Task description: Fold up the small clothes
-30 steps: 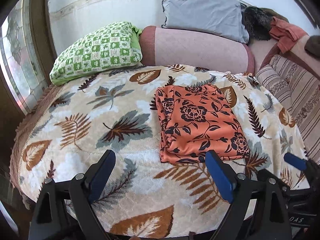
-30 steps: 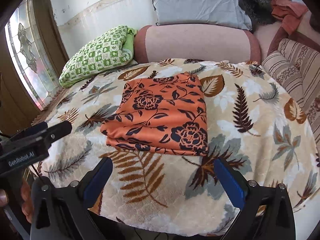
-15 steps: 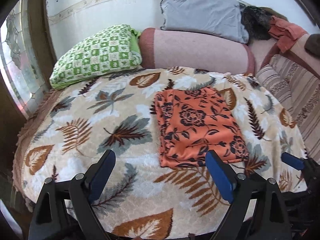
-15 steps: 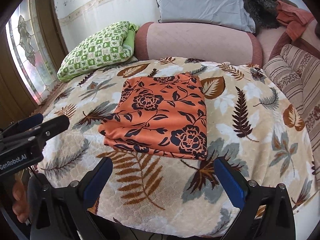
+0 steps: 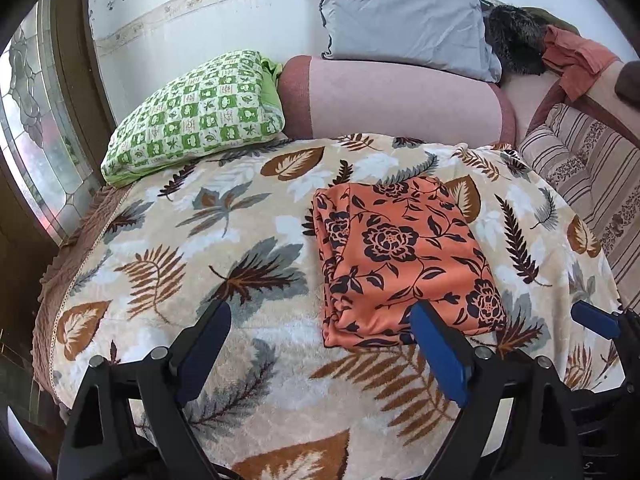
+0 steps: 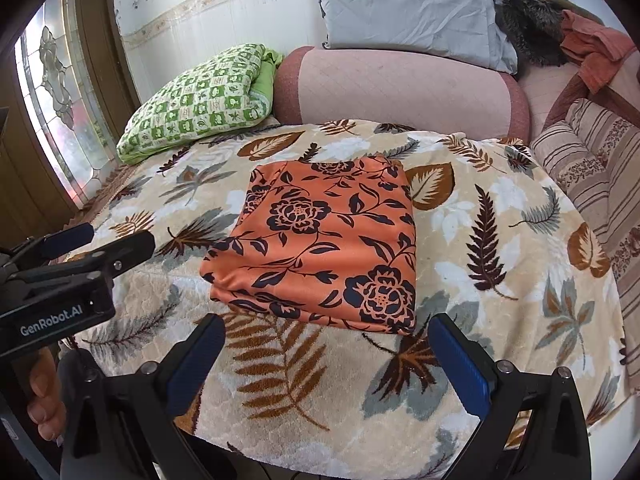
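An orange cloth with a dark flower print (image 5: 400, 256) (image 6: 324, 244) lies folded into a flat rectangle on a leaf-patterned blanket (image 5: 180, 248) (image 6: 500, 248). My left gripper (image 5: 320, 320) hovers over the blanket's near edge, open, its blue-padded fingers spread wide with nothing between them; the right-hand pad overlaps the cloth's near edge in the picture. My right gripper (image 6: 326, 332) is also open and empty, just short of the cloth's near edge. In the right wrist view the left gripper's (image 6: 80, 240) fingers reach in from the left, with a hand (image 6: 44, 400) below it.
A green checked pillow (image 5: 196, 120) lies at the back left, beside a pink bolster (image 5: 392, 100) with a grey pillow (image 5: 404, 20) above it. A striped cushion (image 5: 584, 168) and an orange garment (image 5: 576, 56) sit at the right. A glass window (image 6: 52, 96) is at the left.
Both views have shifted only slightly; the cloth sits a touch lower and nearer in the frames. Both grippers stay wide open and empty.
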### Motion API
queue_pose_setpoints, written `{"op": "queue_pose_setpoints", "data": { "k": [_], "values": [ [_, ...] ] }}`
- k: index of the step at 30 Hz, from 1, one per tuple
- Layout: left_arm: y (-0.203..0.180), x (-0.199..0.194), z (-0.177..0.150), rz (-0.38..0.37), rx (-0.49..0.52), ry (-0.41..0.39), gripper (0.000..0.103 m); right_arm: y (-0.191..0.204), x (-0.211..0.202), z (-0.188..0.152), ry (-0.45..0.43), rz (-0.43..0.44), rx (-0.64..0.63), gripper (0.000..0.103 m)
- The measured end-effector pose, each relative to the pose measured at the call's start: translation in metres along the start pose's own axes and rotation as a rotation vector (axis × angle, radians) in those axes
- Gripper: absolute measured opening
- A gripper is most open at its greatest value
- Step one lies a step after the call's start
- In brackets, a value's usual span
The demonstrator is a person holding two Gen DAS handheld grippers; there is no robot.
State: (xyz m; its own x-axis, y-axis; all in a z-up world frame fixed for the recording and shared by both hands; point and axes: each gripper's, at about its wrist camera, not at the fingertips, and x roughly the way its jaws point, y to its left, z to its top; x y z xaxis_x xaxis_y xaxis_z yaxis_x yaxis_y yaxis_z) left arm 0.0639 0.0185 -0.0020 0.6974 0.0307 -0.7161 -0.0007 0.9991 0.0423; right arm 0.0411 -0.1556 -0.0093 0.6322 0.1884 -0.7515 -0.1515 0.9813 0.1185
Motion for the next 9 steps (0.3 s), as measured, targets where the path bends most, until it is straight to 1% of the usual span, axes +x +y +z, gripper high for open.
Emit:
{"op": "queue_pose_setpoints", "data": {
  "k": [3,4,5,9],
  "values": [
    [-0.0015,-0.0006,0.0019,-0.013,0.003,-0.014,0.091,-0.0022,0.0016,0.0026,-0.002,0.003,0.001,0.102],
    [-0.0015,-0.0007,0.003,-0.018,0.003,-0.017,0.094,-0.0026,0.0021,0.0032,-0.002,0.003,0.002,0.102],
    [-0.0024,-0.0005,0.0042,-0.02,0.003,-0.017,0.103,-0.0029,0.0028,0.0034,-0.001,0.004,0.003,0.102],
    [-0.0051,-0.0024,0.0075,-0.016,0.002,-0.037,0.103,-0.0042,0.0059,0.0034,0.003,0.008,0.006,0.102]
  ]
}}
